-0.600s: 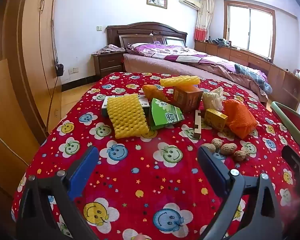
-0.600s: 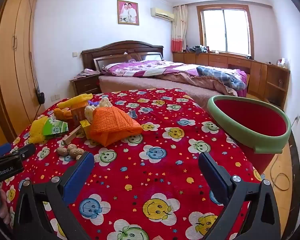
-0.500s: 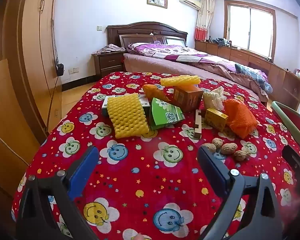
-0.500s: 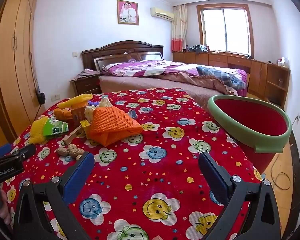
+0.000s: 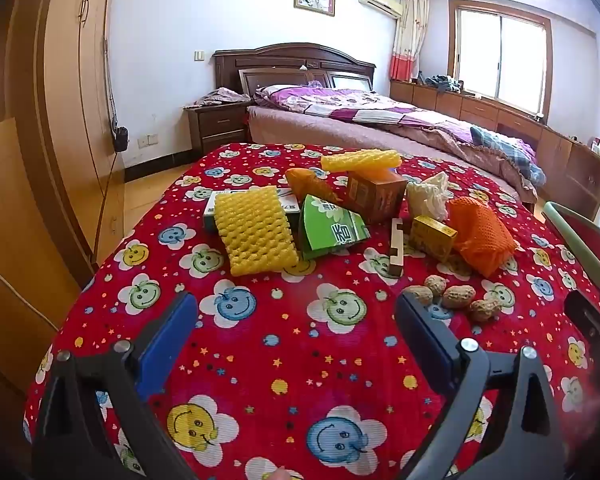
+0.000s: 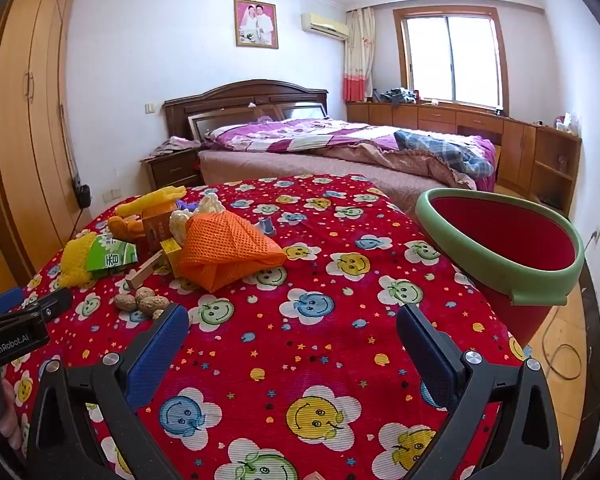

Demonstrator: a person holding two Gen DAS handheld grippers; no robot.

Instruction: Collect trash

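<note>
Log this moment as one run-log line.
phase: start, nothing picked | left tongs: open, empty | right tongs: open, empty | trash pile: on tablecloth | peanuts: nearest | bin: right table edge

Red smiley-flower tablecloth [image 5: 300, 344], yellow foam net [image 5: 256, 230], green carton [image 5: 328, 228], orange mesh bag [image 6: 228, 252], red green-rimmed bin [image 6: 500, 256]

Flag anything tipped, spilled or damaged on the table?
Green carton lies crumpled on its side against the yellow foam net. Peanuts sit loose on the tablecloth. Red bin at the table's edge looks tilted. No spills visible.
</note>
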